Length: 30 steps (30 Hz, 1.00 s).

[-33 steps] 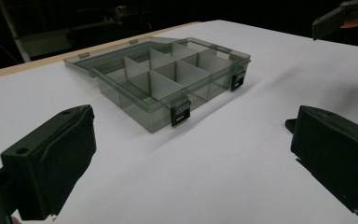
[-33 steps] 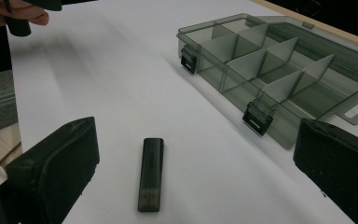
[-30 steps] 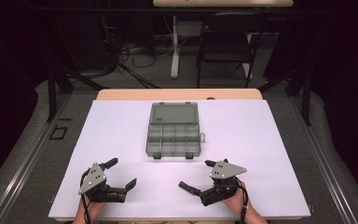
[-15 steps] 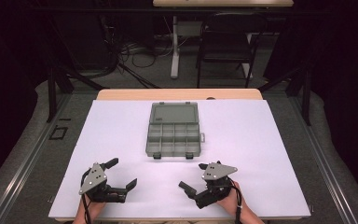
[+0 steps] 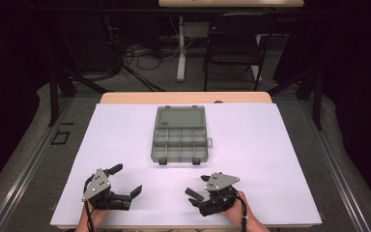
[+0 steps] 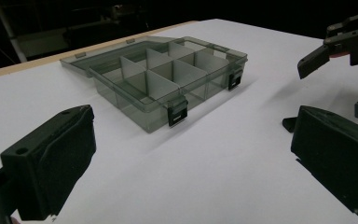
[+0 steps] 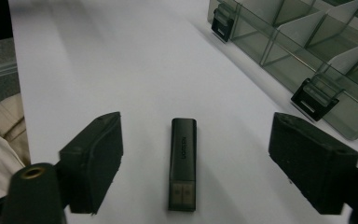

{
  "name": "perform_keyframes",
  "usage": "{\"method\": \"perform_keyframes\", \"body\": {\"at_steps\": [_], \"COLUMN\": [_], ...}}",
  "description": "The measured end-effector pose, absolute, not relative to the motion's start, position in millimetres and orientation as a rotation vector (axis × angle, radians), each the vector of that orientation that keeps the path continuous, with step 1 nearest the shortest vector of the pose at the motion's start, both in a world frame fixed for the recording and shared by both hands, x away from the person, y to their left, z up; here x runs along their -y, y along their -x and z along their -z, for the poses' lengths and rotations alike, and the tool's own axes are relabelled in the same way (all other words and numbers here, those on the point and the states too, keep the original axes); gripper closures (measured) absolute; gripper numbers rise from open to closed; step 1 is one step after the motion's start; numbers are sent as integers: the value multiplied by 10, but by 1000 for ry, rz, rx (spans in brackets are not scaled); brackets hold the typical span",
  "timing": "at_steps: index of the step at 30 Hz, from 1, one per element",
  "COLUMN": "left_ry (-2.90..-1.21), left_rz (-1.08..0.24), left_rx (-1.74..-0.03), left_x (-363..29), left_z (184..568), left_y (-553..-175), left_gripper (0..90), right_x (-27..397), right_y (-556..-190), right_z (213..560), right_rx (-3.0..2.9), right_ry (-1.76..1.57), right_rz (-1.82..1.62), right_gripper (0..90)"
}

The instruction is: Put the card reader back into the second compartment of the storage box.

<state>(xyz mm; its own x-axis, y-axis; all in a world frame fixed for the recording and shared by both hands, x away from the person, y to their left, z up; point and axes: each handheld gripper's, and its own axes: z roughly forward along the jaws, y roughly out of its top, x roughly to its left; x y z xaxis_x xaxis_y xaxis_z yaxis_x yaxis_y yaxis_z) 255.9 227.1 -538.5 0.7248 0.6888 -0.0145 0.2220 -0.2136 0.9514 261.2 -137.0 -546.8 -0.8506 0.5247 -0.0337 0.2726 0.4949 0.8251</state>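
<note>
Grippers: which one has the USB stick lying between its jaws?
The right gripper: the USB stick lies between its open jaws. The left gripper frames bare table.

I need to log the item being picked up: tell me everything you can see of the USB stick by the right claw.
The USB stick is a slim black bar, plastic by its look, with faint lettering along its top and the metal plug end facing the camera. It lies flat on the white table sheet, between the right claw's two spread jaws, which have just been closing. Neither pad touches it yet.
</note>
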Motion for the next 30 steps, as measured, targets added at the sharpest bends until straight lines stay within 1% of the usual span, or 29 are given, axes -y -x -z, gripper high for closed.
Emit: {"method": "perform_keyframes", "body": {"at_steps": [2,5,6,8,11,12,13,14,15,17,23,30], "left_ry": [-1776,-1777,-1778,-1781,-1789,-1796,-1796,-1796,-1796,-1796,-1801,-1806], "left_rz": [-503,-504,-503,-501,-501,-500,-500,-499,-499,-501,-496,-495], "left_rx": [-718,-718,-717,-718,-721,-721,-721,-719,-720,-721,-720,-723], "left_x": [-2271,-2271,-2270,-2268,-2261,-2258,-2258,-2258,-2258,-2260,-2257,-2257], "left_z": [5385,5385,5386,5387,5390,5393,5393,5394,5393,5393,5396,5398], "left_y": [-2558,-2558,-2560,-2559,-2562,-2565,-2565,-2566,-2565,-2565,-2568,-2568], "left_gripper": [2,2,2,2,3,3,3,2,2,3,3,3], "right_x": [1359,1340,1340,1333,1305,1297,1297,1280,1280,1270,1267,1253], "right_y": [-2601,-2589,-2589,-2589,-2582,-2575,-2575,-2566,-2566,-2568,-2576,-2582], "right_z": [5480,5505,5505,5518,5547,5555,5555,5564,5564,5575,5598,5624], "right_rx": [-2468,-2470,-2470,-2479,-2495,-2498,-2498,-2505,-2505,-2520,-2528,-2532], "right_ry": [-667,-675,-675,-681,-685,-680,-680,-678,-678,-684,-697,-713], "right_rz": [-1277,-1244,-1244,-1235,-1177,-1178,-1178,-1159,-1159,-1146,-1147,-1129], "right_gripper": [248,353,353,395,488,508,508,541,541,590,646,681]}}
